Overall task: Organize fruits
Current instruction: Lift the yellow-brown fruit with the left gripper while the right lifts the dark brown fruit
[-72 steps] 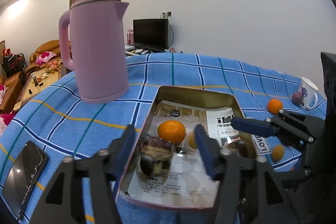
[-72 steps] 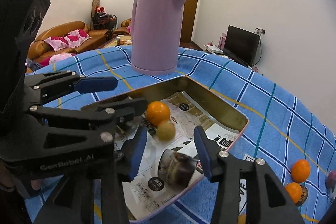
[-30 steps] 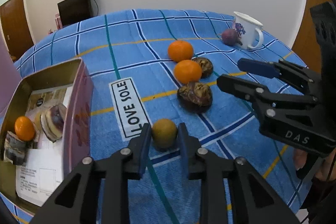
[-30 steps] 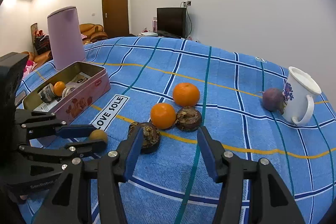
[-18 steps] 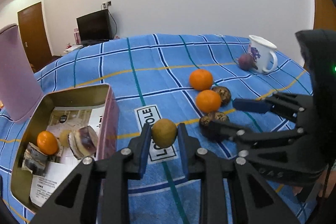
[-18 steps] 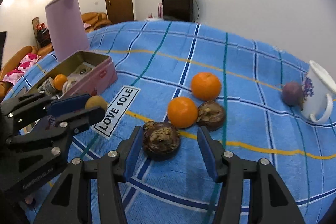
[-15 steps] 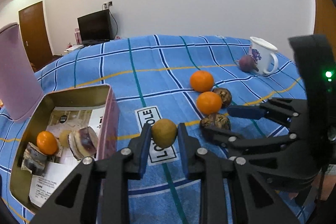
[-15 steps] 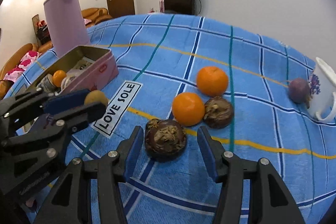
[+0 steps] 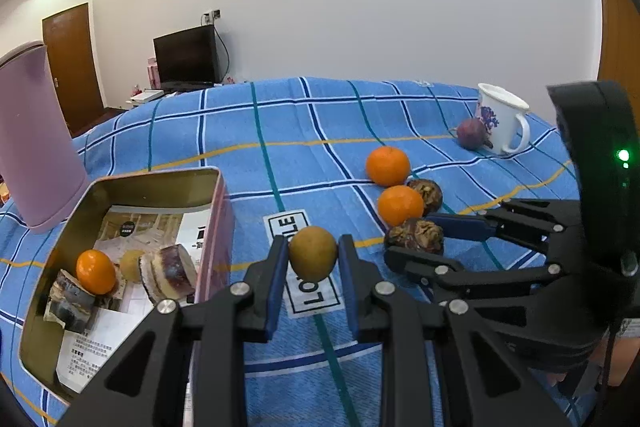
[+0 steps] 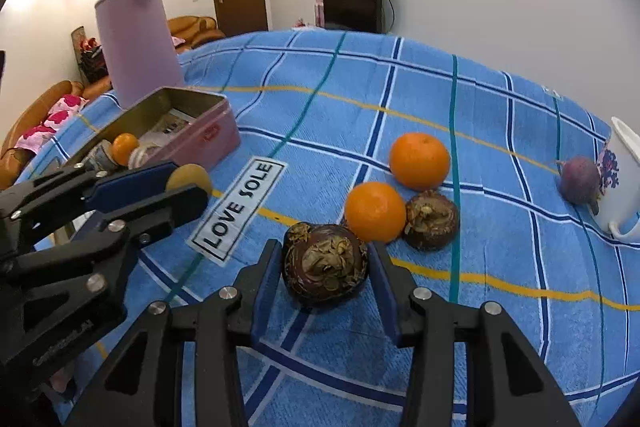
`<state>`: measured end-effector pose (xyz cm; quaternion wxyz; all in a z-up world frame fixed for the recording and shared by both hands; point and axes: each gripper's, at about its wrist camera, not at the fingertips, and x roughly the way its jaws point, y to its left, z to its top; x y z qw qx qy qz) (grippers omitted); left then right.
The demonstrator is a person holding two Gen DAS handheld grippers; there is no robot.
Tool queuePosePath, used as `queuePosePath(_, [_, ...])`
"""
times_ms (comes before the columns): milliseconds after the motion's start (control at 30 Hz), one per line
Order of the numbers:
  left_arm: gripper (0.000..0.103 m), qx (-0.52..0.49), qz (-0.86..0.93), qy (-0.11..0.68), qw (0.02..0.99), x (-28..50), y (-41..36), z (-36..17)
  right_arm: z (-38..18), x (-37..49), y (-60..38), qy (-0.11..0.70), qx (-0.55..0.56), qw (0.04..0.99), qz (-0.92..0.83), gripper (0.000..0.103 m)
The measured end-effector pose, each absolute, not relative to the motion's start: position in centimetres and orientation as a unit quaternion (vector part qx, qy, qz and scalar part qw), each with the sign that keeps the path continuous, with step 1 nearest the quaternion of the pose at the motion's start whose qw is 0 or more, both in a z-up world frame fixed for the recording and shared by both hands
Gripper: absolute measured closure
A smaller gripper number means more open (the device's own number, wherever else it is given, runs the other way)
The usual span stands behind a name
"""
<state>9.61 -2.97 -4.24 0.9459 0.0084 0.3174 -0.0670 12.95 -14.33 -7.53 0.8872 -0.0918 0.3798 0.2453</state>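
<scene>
Above the blue cloth [image 10: 320,115], left tongs [image 9: 313,267] grip a yellow fruit [image 9: 313,253] — right tongs [image 10: 324,275] closing around a mangosteen [image 10: 325,269].

Tablecloth [image 10: 400,87]: woven cloth, matt. Tin [image 9: 160,183]: glossy metal, paper-lined. Mangosteen [image 10: 325,269] between the right fingers [image 10: 267,281]: rough, dry husk. Fruit [image 9: 313,253] between the left fingers [image 9: 276,279]: smooth, matt skin. Mug [image 9: 500,119]: glossy ceramic.

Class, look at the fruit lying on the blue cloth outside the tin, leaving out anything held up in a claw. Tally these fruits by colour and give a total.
Orange: 2, the far orange and the near orange.
Dark brown: 2, the near brown fruit and the far brown fruit.
Purple: 1, the purple fruit by the mug.
Total: 5
</scene>
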Motion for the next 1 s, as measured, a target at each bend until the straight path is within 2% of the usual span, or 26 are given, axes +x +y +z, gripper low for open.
queuePosePath(1000, [0.077, 0.007, -0.054, 0.263, 0.963, 7.8, -2.6, -3.1, -5.4, 10.1, -14.7, 0.286, -0.089, 0.914, 0.273, 0.057])
